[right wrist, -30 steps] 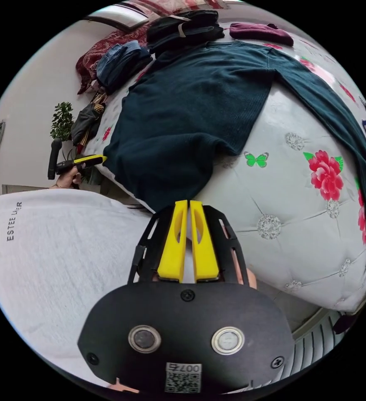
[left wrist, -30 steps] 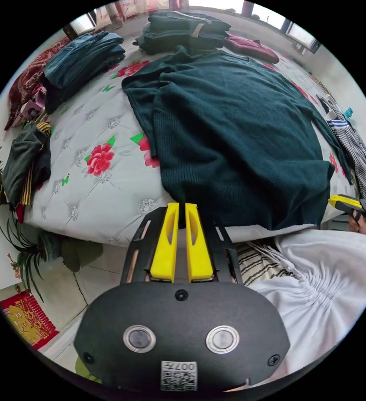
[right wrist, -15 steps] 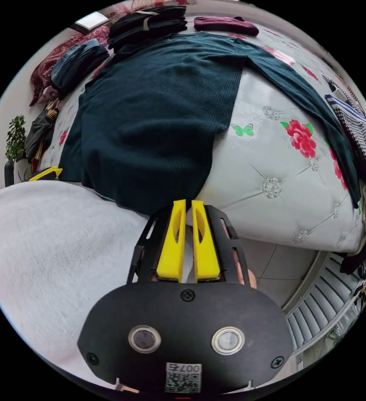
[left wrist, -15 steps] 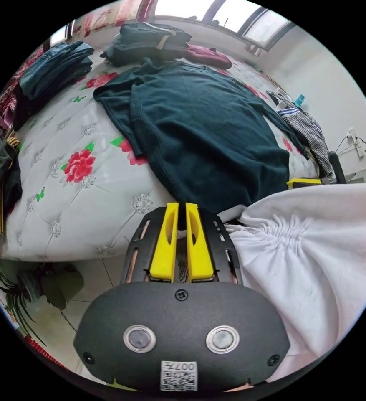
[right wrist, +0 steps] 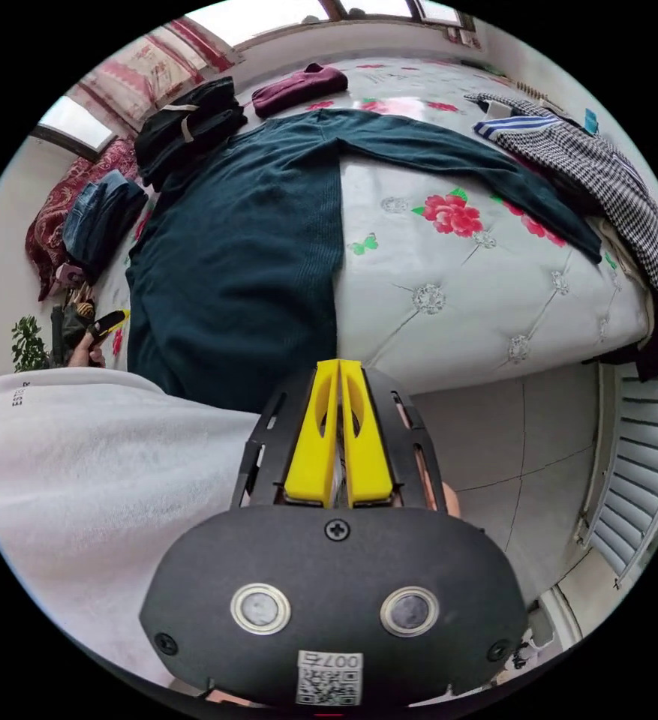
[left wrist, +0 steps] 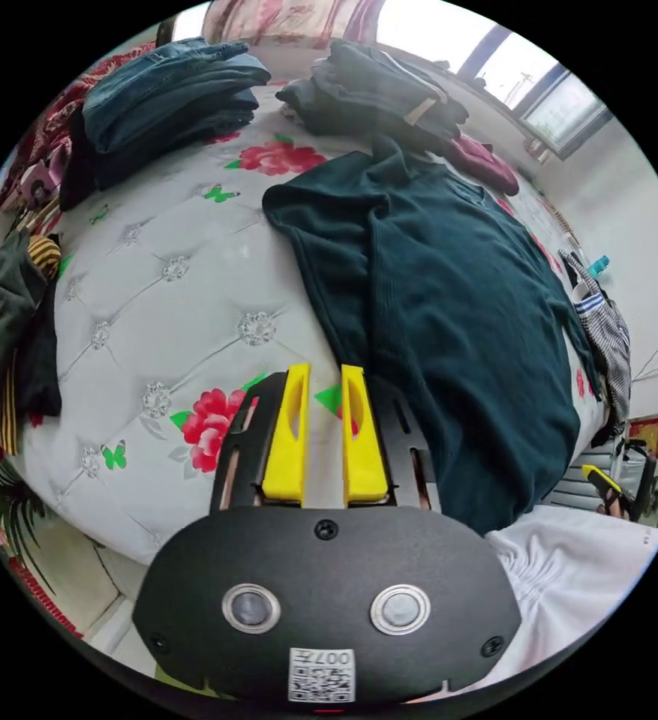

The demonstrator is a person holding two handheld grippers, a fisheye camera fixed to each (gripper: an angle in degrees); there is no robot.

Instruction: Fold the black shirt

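A: Start with the left gripper (left wrist: pixel 321 375). What is it doing?

B: Its jaws are spread with nothing between them, over the bed (left wrist: pixel 193 300) near the front edge, just beside the shirt's (left wrist: pixel 449 315) left side. I would say it is parted ready to take that side or the folded sleeve (left wrist: pixel 329 225).

A: And the right gripper (right wrist: pixel 339 369)?

B: Its jaws are pressed together and hold nothing. It hangs off the front edge of the bed (right wrist: pixel 449 300), near the shirt's (right wrist: pixel 246 247) hem, probably waiting its turn.

A: How does the shirt lie?

B: Flat on the bed, collar toward the far edge, hem draped over the front edge. One sleeve is already turned in onto the body; the other sleeve (right wrist: pixel 456 157) stretches out straight toward the right edge. So the fold looks barely begun.

A: What else is on the bed?

B: Folded stacks along the far edge: jeans (left wrist: pixel 163 82), a dark pile (left wrist: pixel 374 82), a maroon piece (right wrist: pixel 298 79). They seem set aside to keep the middle free. A checked garment (right wrist: pixel 599 172) hangs over the right corner.

A: What can't you make out?

B: The hem's lower line is hidden behind the person's white top (right wrist: pixel 81 465) and the gripper body. The shirt reads dark green more than black. I cannot tell where the outstretched sleeve's cuff ends under the checked garment.
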